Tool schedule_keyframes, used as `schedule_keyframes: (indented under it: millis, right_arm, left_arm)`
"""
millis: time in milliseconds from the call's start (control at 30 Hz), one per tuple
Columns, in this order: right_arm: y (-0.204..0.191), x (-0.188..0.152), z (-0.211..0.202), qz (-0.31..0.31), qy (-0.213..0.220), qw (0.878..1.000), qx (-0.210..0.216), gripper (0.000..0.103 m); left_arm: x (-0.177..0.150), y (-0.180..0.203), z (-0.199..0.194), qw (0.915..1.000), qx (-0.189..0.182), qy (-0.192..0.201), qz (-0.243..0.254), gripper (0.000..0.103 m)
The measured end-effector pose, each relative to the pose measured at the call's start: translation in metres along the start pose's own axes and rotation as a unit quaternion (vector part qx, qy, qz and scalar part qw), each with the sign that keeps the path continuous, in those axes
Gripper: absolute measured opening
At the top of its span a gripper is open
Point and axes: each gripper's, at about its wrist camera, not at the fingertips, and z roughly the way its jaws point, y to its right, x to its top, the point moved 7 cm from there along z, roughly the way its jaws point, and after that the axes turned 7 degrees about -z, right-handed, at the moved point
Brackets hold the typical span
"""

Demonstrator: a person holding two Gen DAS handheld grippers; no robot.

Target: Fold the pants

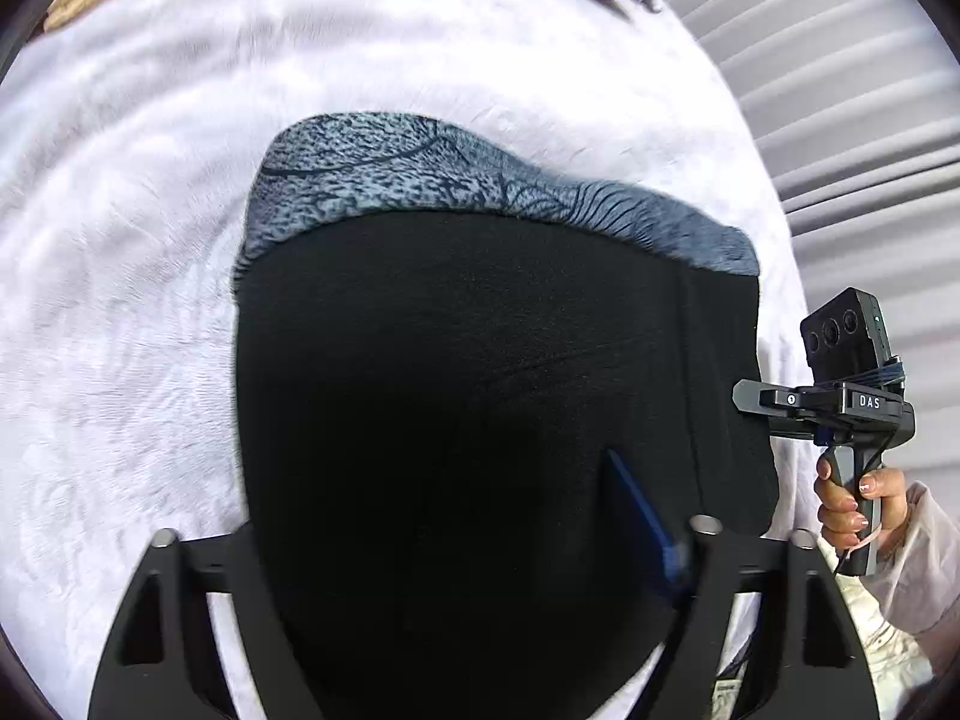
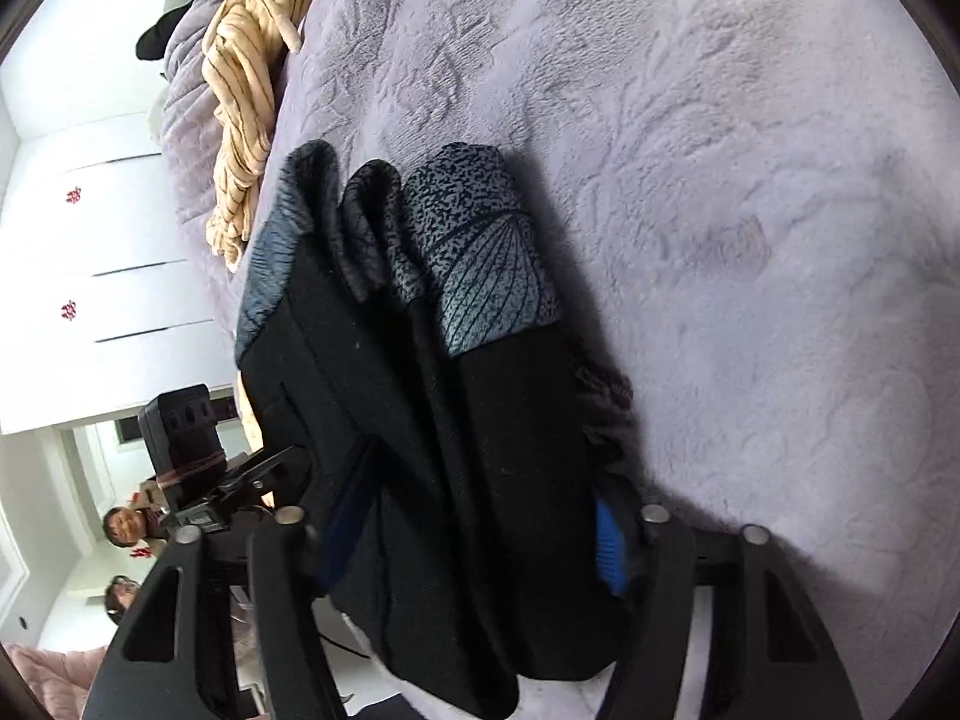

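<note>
Pants [image 1: 468, 420], black with a grey mottled, leaf-printed panel along the far end, hang bunched between the fingers of both tools, their far end resting on the bed ahead of the jaws. The left gripper [image 1: 456, 546] has its jaws spread wide with the dark cloth filling the gap, one blue pad [image 1: 645, 522] showing at the right side; I cannot tell whether it truly pinches the fabric. The right gripper [image 2: 474, 540] also stands spread around several folds of the pants [image 2: 456, 420], blue pads [image 2: 609, 546] touching the cloth on either side.

Beyond the jaws, at the far edge of the bed, lies a crumpled tan striped blanket [image 2: 240, 138]. From the left wrist view the right gripper [image 1: 780, 414] meets the cloth's right edge, held by a hand [image 1: 852, 498] with painted nails.

Underneath spreads a pale lilac plush bedspread [image 1: 120, 240], embossed with leaf shapes and soft in nap. White cabinet doors [image 2: 90, 240] with small red ornaments stand to the left of the right tool's jaws, and grey padded ribs [image 1: 840, 90] rise on the right of the left tool's jaws.
</note>
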Motion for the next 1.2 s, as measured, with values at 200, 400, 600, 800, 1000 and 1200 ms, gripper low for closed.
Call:
schedule_keyframes:
  millis: [200, 400, 600, 800, 1000, 1200]
  right_arm:
    - [-0.034, -0.015, -0.023, -0.012, 0.021, 0.999, 0.025, 0.043]
    - [-0.097, -0.043, -0.027, -0.051, 0.019, 0.997, 0.054, 0.043]
    - [-0.143, -0.093, 0.011, -0.049, 0.021, 0.996, 0.077, 0.043]
    - [-0.110, -0.135, 0.086, 0.022, -0.024, 0.999, -0.018, 0.046]
    - [-0.125, -0.134, 0.044, -0.030, 0.017, 0.989, -0.141, 0.053]
    - [-0.174, -0.113, 0.037, -0.108, 0.046, 0.979, -0.164, 0.034]
  left_arm:
    - [-0.013, 0.004, -0.048, 0.9995, -0.016, 0.026, 0.005, 0.066]
    - [-0.042, -0.027, -0.108, 0.9991, -0.015, 0.038, -0.004, 0.066]
    - [-0.080, -0.086, -0.140, 0.9986, 0.029, 0.036, -0.025, 0.070]
    - [-0.102, -0.168, -0.128, 0.9854, 0.128, 0.023, -0.110, 0.074]
    - [-0.065, -0.172, -0.173, 0.9760, 0.145, 0.109, -0.120, 0.074]
    - [-0.045, -0.194, -0.124, 0.9621, 0.236, 0.090, -0.104, 0.079]
